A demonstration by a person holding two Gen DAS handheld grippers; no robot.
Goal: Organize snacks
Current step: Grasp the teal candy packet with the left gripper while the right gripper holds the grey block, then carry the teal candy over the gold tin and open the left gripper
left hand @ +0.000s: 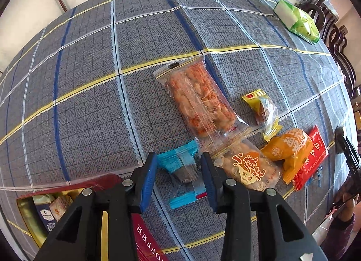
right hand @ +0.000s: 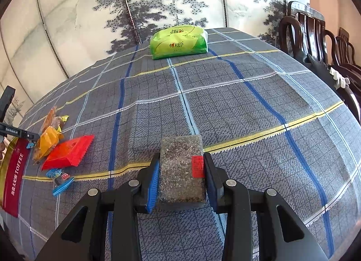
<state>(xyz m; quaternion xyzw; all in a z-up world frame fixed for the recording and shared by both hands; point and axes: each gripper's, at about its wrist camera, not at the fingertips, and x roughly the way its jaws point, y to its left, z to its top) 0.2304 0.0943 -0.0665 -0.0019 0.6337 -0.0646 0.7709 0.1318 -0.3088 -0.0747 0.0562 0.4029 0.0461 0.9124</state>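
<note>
Grey plaid cloth (left hand: 90,80) covers the worktop, with a painted screen (right hand: 158,1) behind it.

Left wrist view: the left hand-held gripper (left hand: 179,179) points down over one blue-wrapped snack (left hand: 183,170), its blue pads flanking the wrapper; whether they press it I cannot tell. Just right lie six more packets: two clear packs (left hand: 200,98) of fried twists, one yellow packet (left hand: 262,112), one orange packet (left hand: 288,150), one red packet (left hand: 313,159). One green tissue pack (left hand: 295,20) sits far right. At near left, one red toffee box (left hand: 45,206) stands open.

Right wrist view: the right hand-held gripper (right hand: 181,177) is clenched on one dark speckled bar (right hand: 180,170) with a red label, held above the cloth. Three chairs (right hand: 315,35) stand far right.
</note>
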